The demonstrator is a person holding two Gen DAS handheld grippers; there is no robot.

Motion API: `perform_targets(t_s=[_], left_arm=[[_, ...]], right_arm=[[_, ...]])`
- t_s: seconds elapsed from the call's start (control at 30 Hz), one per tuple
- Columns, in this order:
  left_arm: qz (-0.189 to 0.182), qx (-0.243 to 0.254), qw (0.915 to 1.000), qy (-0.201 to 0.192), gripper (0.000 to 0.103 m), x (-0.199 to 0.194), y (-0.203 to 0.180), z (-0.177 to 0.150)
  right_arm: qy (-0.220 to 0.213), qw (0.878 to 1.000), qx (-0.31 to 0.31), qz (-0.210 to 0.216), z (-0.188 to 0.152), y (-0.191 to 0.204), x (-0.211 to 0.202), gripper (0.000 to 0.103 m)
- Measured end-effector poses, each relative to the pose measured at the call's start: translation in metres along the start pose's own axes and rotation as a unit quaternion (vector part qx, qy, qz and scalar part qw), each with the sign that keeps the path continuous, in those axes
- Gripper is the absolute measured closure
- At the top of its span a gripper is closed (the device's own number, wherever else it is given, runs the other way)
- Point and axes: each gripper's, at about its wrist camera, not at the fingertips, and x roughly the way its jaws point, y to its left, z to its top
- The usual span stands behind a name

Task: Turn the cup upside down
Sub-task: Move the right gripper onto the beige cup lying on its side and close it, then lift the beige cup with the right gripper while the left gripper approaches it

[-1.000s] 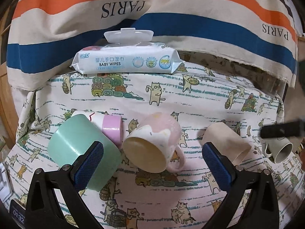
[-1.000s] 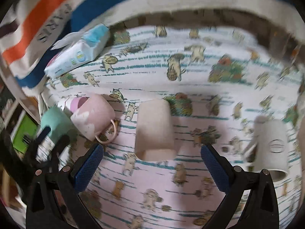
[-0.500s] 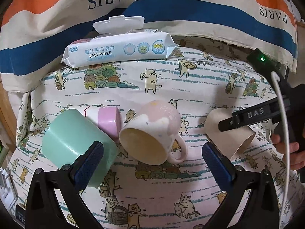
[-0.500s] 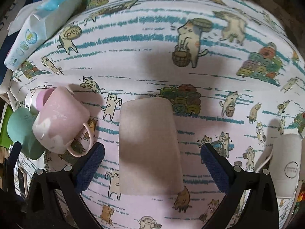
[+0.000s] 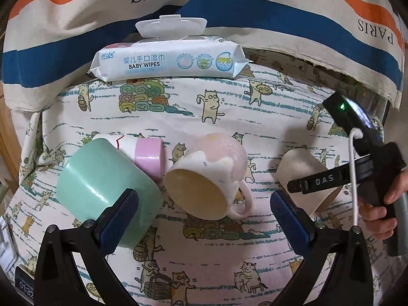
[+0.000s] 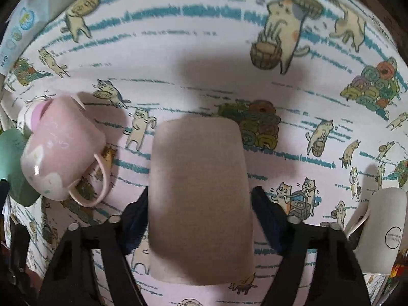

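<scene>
Since half a second ago the right gripper has come down over the beige cup, and its fingers, which then stood wide apart of it, now flank the cup closely on both sides. The jaws have narrowed around the cup; the dark pads sit right at its walls, but whether they press it yet I cannot tell. The cup lies on its side on the cat-print cloth, its length running from 12 to 6 o'clock in the right wrist view, the near end toward the camera.

At 9 o'clock from it, apart from it, lies the pink mug on its side, handle toward the beige cup. Beyond that, at the frame's left edge, the mint cup shows partly. At 4 o'clock a white mug lies near the right edge.

In the left wrist view the left gripper hangs released, jaws spread wide and holding nothing, with the pink mug's mouth between and beyond its fingers. A small pink-and-white cup lies behind the mint cup, and a pack of baby wipes rests at 12 o'clock against the striped cloth.
</scene>
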Motion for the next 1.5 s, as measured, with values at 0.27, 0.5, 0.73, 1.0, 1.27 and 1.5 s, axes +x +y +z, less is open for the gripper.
perform_targets(t_s=[0.27, 0.5, 0.73, 1.0, 1.27, 1.5], left_arm=[[-0.021, 0.000, 0.9998, -0.004, 0.000, -0.006, -0.002, 0.002], [-0.017, 0.023, 0.9996, -0.005, 0.000, -0.004, -0.012, -0.003], [-0.026, 0.054, 0.9982, 0.006, 0.000, 0.002, -0.022, -0.009], [-0.103, 0.059, 0.9927, 0.018, 0.000, -0.003, -0.045, 0.020], [-0.161, 0.122, 0.9686, 0.145, 0.005, 0.057, -0.119, 0.048], [-0.146, 0.161, 0.9554, 0.200, 0.020, 0.080, -0.140, 0.034]], right_arm=[[-0.048, 0.993, -0.097, 0.052, -0.053, 0.019, -0.044, 0.033], [-0.057, 0.984, -0.154, 0.062, -0.095, 0.037, -0.052, 0.033], [-0.072, 0.987, -0.135, 0.043, -0.119, 0.025, -0.059, 0.021], [-0.099, 0.989, -0.095, 0.049, -0.152, 0.001, -0.070, 0.007], [-0.089, 0.991, -0.067, 0.069, -0.158, -0.009, -0.062, 0.006], [-0.096, 0.992, -0.039, 0.078, -0.156, -0.028, -0.062, 0.007]])
